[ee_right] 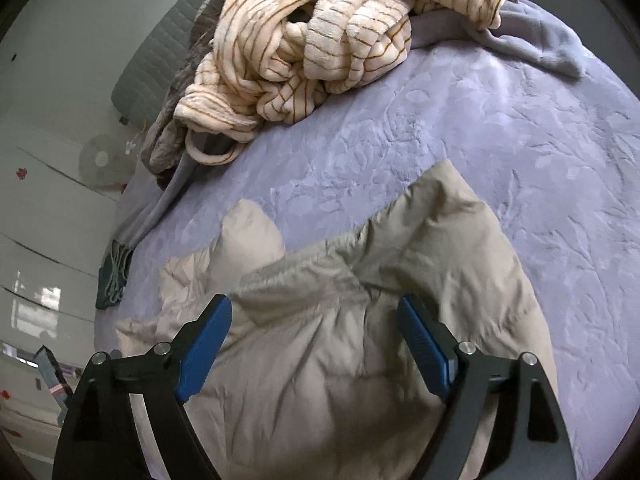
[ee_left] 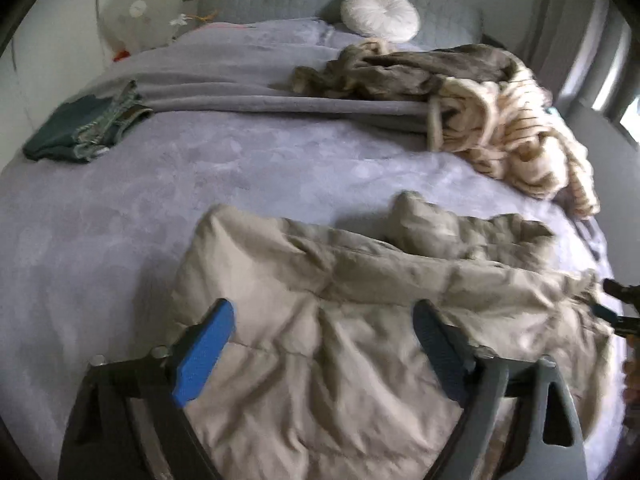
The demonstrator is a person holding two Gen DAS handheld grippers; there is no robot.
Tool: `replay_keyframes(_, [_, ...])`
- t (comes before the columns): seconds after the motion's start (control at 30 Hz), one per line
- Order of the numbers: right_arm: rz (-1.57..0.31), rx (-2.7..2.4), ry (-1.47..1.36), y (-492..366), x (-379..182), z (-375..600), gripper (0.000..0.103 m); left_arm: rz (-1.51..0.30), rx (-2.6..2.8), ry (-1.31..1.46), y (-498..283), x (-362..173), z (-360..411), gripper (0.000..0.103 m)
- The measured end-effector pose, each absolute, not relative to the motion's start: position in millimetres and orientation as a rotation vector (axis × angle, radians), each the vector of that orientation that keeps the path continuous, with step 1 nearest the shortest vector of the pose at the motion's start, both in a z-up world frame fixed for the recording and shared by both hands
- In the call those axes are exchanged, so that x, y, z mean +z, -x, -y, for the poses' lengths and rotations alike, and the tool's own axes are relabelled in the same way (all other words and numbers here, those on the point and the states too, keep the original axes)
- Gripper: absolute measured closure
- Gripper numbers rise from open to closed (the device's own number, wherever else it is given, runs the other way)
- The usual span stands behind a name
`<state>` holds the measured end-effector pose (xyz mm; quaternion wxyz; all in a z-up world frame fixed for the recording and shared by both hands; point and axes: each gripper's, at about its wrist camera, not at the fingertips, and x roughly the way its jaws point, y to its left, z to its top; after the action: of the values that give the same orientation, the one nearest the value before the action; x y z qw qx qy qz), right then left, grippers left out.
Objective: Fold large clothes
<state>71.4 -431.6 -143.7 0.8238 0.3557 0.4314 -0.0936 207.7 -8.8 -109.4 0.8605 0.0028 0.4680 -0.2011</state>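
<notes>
A beige padded jacket [ee_left: 340, 320] lies crumpled on the lavender bed cover, near the front edge. It also fills the lower middle of the right wrist view [ee_right: 340, 340]. My left gripper [ee_left: 324, 312] is open above the jacket's near part, blue pads spread wide, holding nothing. My right gripper [ee_right: 314, 308] is open over the jacket, also empty. The right gripper's tips show at the right edge of the left wrist view [ee_left: 618, 308], beside the jacket's right side.
A cream striped fleece robe [ee_left: 512, 136] and a grey-brown garment [ee_left: 400, 68] are heaped at the back right. Folded dark green and denim clothes [ee_left: 84, 124] sit at the left. A round white pillow [ee_left: 380, 14] leans on the grey headboard. A fan [ee_left: 136, 16] stands left of the bed.
</notes>
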Motion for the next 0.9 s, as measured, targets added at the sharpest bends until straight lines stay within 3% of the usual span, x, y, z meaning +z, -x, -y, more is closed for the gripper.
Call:
replay_keyframes(0.03, [-0.922, -0.202, -0.745, -68.7, -141.7, 428.3, 0.016, -0.999, -0.463, 0.002, -204.3, -107.8, 11.5, 0.056])
replay_keyframes(0.07, [-0.933, -0.208, -0.725, -65.7, -139.0, 422.8, 0.016, -1.017, -0.506, 0.016, -200.9, -107.0, 15.2, 0.066])
replay_keyframes(0.1, [-0.937, -0.199, -0.707, -64.4, -136.5, 417.0, 0.018, -1.022, -0.54, 0.032, -197.3, -105.2, 19.5, 0.067])
replay_keyframes(0.13, [-0.947, -0.189, -0.684, -64.5, -134.8, 410.4, 0.047, -1.016, -0.573, 0.04, -193.2, -103.0, 25.7, 0.067])
replay_keyframes(0.17, [-0.978, -0.166, -0.645, -69.0, -134.8, 400.1, 0.099, -1.008, -0.591, 0.034, -190.5, -101.6, 32.2, 0.067])
replay_keyframes(0.37, [-1.018, -0.037, -0.544, -99.8, -148.4, 352.7, 0.101, -1.014, -0.612, -0.006, -194.2, -125.6, 82.5, 0.066])
replay_keyframes(0.63, [-1.086, -0.079, -0.517, -140.9, -208.1, 351.8, 0.103, -1.065, -0.516, -0.034, -235.4, -174.9, 101.1, 0.067])
replay_keyframes(0.9, [-1.109, -0.093, -0.439, -141.2, -190.6, 374.0, 0.103, -1.036, -0.473, -0.122, -254.1, -159.0, 74.0, 0.066])
